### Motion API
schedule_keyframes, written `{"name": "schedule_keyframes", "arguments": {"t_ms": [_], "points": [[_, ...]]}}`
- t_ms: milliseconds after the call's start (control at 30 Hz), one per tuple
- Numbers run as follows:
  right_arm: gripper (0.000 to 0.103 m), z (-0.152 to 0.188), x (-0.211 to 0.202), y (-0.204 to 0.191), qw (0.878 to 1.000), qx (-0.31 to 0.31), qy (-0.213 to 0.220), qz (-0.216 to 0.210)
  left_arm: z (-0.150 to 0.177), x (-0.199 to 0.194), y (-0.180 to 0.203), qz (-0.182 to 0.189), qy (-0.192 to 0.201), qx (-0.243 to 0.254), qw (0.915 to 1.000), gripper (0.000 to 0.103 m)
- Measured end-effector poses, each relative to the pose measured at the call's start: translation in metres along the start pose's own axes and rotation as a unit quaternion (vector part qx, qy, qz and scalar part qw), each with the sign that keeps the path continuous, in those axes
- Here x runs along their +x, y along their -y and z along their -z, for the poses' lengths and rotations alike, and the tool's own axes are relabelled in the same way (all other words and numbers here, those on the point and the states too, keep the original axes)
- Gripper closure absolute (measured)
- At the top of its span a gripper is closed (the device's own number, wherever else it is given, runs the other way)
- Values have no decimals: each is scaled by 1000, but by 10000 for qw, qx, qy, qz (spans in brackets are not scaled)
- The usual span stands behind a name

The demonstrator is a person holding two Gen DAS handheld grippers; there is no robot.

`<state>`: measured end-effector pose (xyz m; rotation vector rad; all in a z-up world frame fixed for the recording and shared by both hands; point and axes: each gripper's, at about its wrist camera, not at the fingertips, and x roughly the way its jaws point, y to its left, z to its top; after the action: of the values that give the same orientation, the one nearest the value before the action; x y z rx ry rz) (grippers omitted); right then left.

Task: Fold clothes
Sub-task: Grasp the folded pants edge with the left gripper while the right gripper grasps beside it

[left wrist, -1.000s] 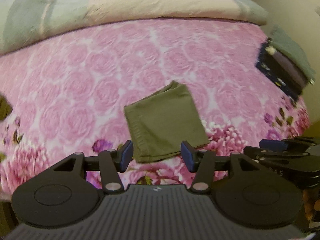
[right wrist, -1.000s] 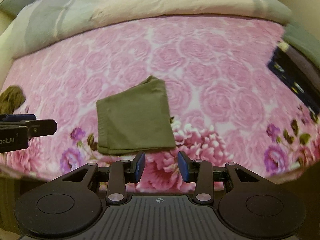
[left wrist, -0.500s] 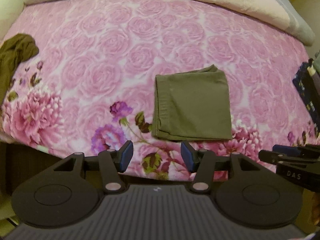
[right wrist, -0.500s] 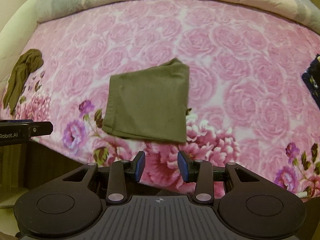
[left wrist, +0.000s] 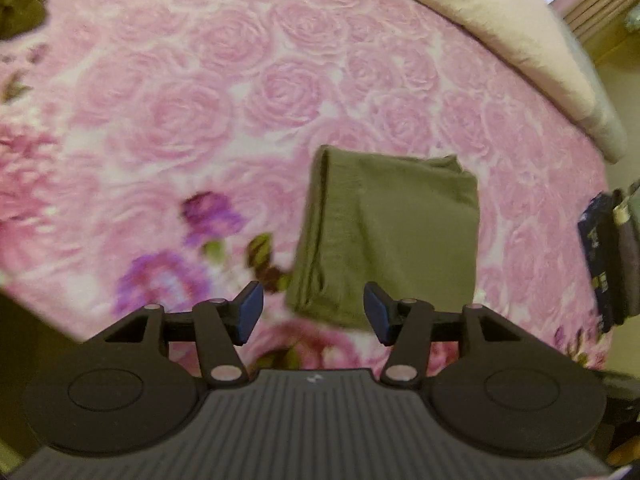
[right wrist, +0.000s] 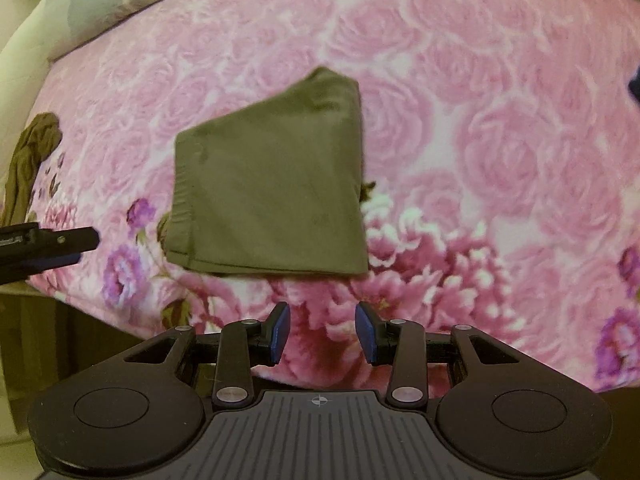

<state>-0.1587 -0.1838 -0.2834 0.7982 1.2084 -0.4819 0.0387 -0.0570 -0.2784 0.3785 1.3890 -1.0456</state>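
Bed w/ pink rose-print blanket fills both views; pale duvet bunched along the far edge, a stack of dark folded clothes at the right side, curtain just visible top right in the left wrist view. Olive garment lies near the front edge of the bed, already folded into a compact, roughly square packet w/ layered edges on its left side, so that piece looks done. A second olive piece sits crumpled well apart at far left, unfolded, prob. what's left. Left gripper has fingers spread, nothing betw. them, right at the packet's near left corner. Right gripper also spread & empty, just short of the packet's near edge.
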Motion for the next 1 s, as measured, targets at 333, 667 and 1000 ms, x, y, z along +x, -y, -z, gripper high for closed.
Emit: {"name": "schedule_keyframes", "arguments": {"t_ms": [333, 667, 1000], "points": [[23, -34, 47, 42, 9909, 868, 773, -685, -26, 79, -30, 941, -47, -170, 9954, 49], [23, -47, 92, 80, 9718, 1232, 1059, -1710, -31, 124, -63, 1967, -74, -836, 9769, 49], [47, -63, 123, 89, 9460, 1645, 1107, -2563, -44, 146, -66, 2524, -306, -1095, 9609, 54]]}}
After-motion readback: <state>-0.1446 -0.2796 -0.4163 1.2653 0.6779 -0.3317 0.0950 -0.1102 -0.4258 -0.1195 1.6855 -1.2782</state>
